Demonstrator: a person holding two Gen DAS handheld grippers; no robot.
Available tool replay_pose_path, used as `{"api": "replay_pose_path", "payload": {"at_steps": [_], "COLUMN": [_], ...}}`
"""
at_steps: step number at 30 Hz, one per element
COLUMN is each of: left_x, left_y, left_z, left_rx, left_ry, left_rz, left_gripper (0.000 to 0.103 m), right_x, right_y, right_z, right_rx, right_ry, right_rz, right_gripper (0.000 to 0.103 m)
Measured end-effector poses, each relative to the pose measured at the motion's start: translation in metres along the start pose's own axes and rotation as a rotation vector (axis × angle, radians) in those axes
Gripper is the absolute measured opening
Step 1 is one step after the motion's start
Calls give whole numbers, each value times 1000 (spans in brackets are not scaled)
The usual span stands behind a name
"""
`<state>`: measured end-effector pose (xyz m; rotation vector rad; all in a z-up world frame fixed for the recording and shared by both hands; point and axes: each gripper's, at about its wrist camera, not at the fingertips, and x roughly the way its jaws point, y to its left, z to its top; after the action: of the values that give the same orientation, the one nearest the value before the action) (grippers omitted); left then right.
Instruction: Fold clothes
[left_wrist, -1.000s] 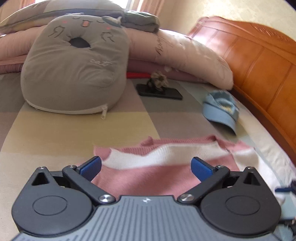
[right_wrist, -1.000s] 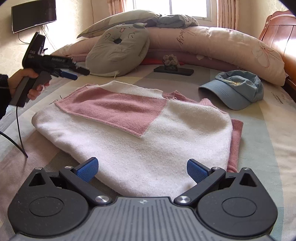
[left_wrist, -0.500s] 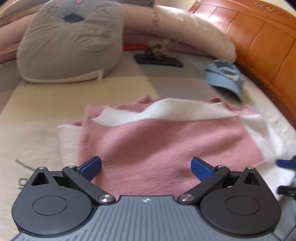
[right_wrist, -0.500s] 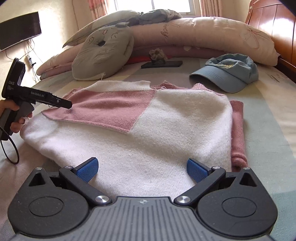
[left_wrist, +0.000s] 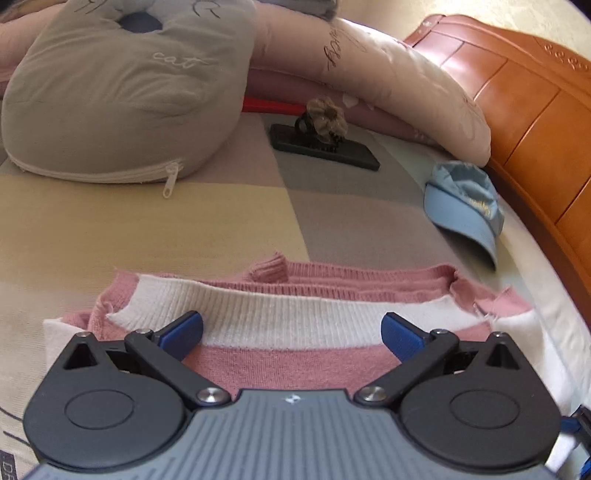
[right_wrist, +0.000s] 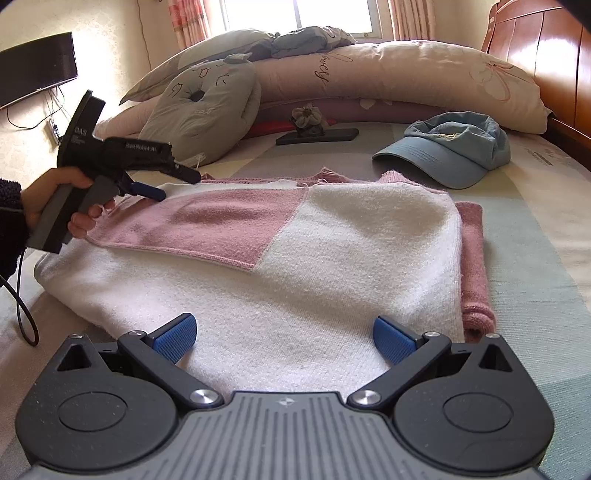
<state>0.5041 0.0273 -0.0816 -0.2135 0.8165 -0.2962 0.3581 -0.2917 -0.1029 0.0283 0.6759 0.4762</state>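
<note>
A pink and white knit sweater (right_wrist: 295, 251) lies partly folded on the bed, a pink panel laid across its white body. In the left wrist view its white ribbed band (left_wrist: 291, 314) and pink edge lie just ahead. My left gripper (left_wrist: 291, 330) stands open low over that band, nothing between its blue pads. From the right wrist view the left gripper (right_wrist: 173, 181) is held by a hand at the sweater's far left corner. My right gripper (right_wrist: 284, 338) is open above the white near edge, holding nothing.
A light blue cap (right_wrist: 450, 151) lies to the right beyond the sweater. A black phone with a fabric flower (right_wrist: 317, 134) sits near the pillows. A grey cat cushion (left_wrist: 122, 92) and long pink pillows (right_wrist: 399, 85) line the back. An orange wooden headboard (left_wrist: 524, 107) stands at right.
My left gripper swung up and forward over the sweater's far edge, now near the ribbed band. The right gripper stayed over the near edge. Both stayed open.
</note>
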Motion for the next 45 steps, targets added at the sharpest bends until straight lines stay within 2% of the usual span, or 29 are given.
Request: {"api": "replay_pose_path", "payload": {"at_steps": [3, 5, 8, 10, 12, 15, 18, 20, 21, 24, 26, 29, 32, 33, 36, 41, 44, 45], "left_x": [-13, -15, -16, -28, -42, -51, -48, -43, -48, -58, -62, -69, -75, -76, -80, -87, -94, -96], "left_y": [0, 7, 19, 22, 17, 5, -3, 0, 1, 5, 10, 13, 12, 12, 11, 7, 4, 0], "left_z": [-10, -17, -22, -20, -21, -27, -43, -54, -60, -67, -69, -74, -74, -74, -76, -96, -106, -105], "left_rx": [56, 77, 81, 61, 66, 143, 196, 186, 200, 204, 205, 233, 233, 228, 220, 268, 317, 325], "left_ry": [24, 64, 80, 55, 37, 63, 116, 146, 127, 122, 129, 131, 124, 117, 107, 122, 119, 126], "left_rz": [-56, -45, 90, 92, 52, -46, -71, -56, -60, -70, -77, -75, -76, -84, -108, -54, -28, -14], "left_gripper": [102, 102, 102, 102, 102, 102, 102, 102, 102, 102, 102, 102, 102, 102, 102, 102, 102, 102], "right_x": [1, 2, 7, 9, 4, -7, -10, 5, 18, 71, 106, 113, 101, 92, 60, 24, -3, -10], "right_y": [1, 5, 15, 17, 12, 4, 4, -1, -6, -30, -53, -73, -77, -74, -63, -65, -54, -47], "right_z": [-1, -1, 1, 4, 15, 34, 69, 95, 105, 113, 106, 108, 115, 116, 108, 59, 33, 34], "right_rx": [0, -11, -89, -131, -114, -86, -95, -63, -36, 58, 150, 204, 305, 296, 211, 202, 93, 58], "right_ry": [-1, 4, 44, 81, 98, 87, -30, -66, -53, 40, 115, 40, 62, 79, 81, 136, 63, 64], "right_rz": [-10, -28, -65, -67, -37, 5, -1, 37, 64, 103, 81, 74, 83, 72, 67, 57, 39, 9], "right_gripper": [103, 103, 103, 103, 103, 103, 103, 103, 103, 103, 103, 103, 103, 103, 103, 103, 103, 103]}}
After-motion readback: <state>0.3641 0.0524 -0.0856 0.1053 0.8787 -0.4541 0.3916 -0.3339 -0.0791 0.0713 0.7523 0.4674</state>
